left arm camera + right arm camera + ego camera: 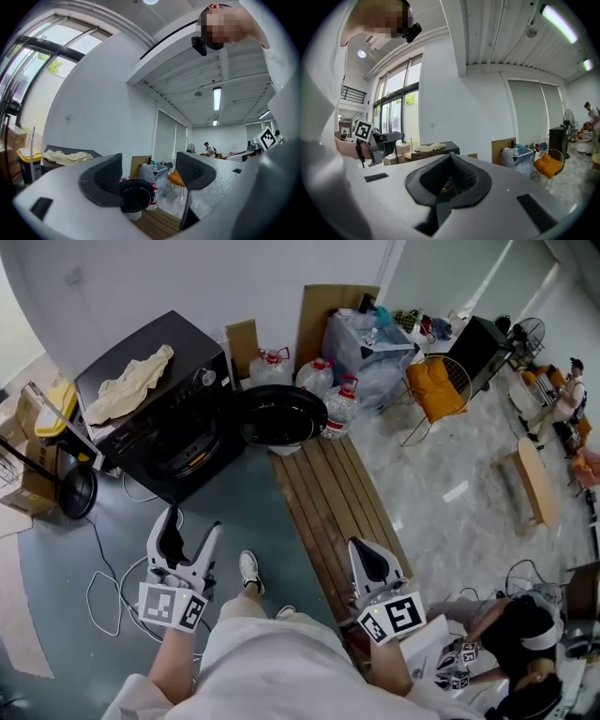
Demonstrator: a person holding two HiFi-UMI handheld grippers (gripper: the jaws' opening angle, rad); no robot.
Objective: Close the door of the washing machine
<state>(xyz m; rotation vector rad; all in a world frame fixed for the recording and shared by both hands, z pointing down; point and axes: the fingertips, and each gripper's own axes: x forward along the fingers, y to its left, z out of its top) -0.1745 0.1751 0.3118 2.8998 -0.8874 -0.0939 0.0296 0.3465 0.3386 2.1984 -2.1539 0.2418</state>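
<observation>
Head view: washing machine door hangs open beside drum; left gripper, right gripper well apart from it.
Left gripper view: fingers spread wide, empty.
Right gripper view: fingers together, empty.
Advice: push door's free edge, steady swing till latched.

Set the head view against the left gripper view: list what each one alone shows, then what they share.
Head view only: the washing machine's drum opening, the floor cable and a white shoe. Left gripper view only: the ceiling lamp and the tall windows. Both: the open door, the cloth on top of the machine, the orange chair, and the left gripper, jaws apart and gripping nothing.
</observation>
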